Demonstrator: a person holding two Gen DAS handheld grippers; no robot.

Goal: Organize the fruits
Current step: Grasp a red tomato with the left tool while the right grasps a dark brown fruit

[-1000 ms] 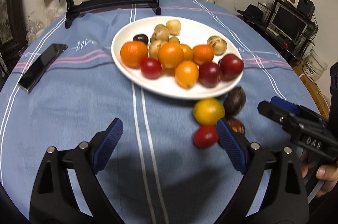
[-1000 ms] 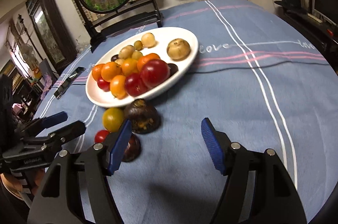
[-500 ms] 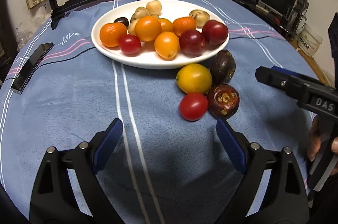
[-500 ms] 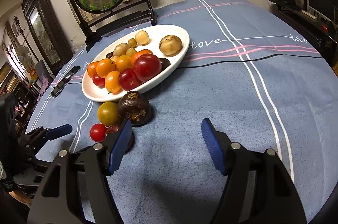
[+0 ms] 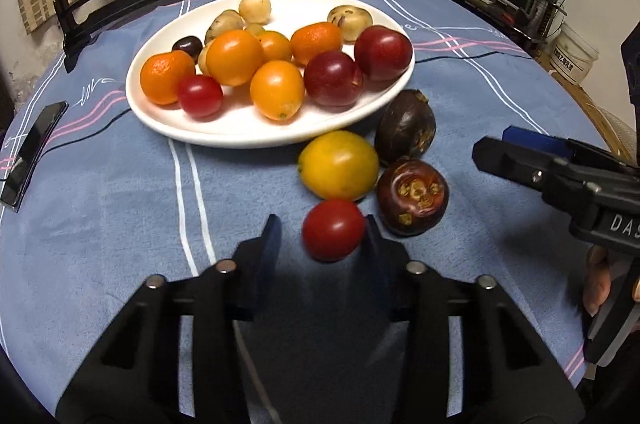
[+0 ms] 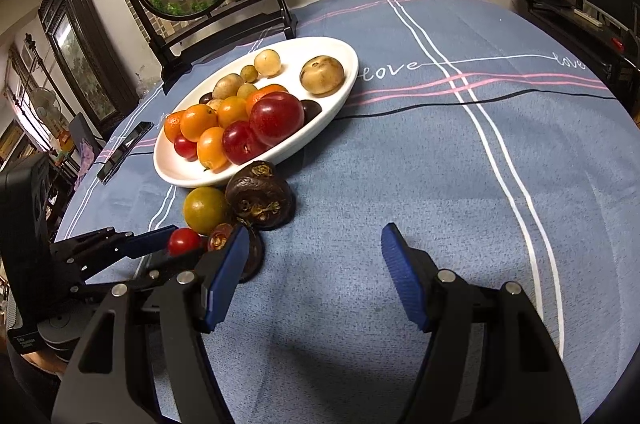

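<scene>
Left wrist view: the left tool point(image 5: 322, 240), fingers narrowed but not clamped, brackets a cherry tomato point(image 5: 333, 229) on the worktop point(image 5: 100, 208) near the white plate point(image 5: 224, 132). Right wrist view: the right tool point(image 6: 316, 270) gapes wide, empty.

The left gripper point(image 5: 320, 238) is low, its jaws narrowed but not touching. The right gripper point(image 6: 310, 278) hovers with jaws spread wide.
</scene>
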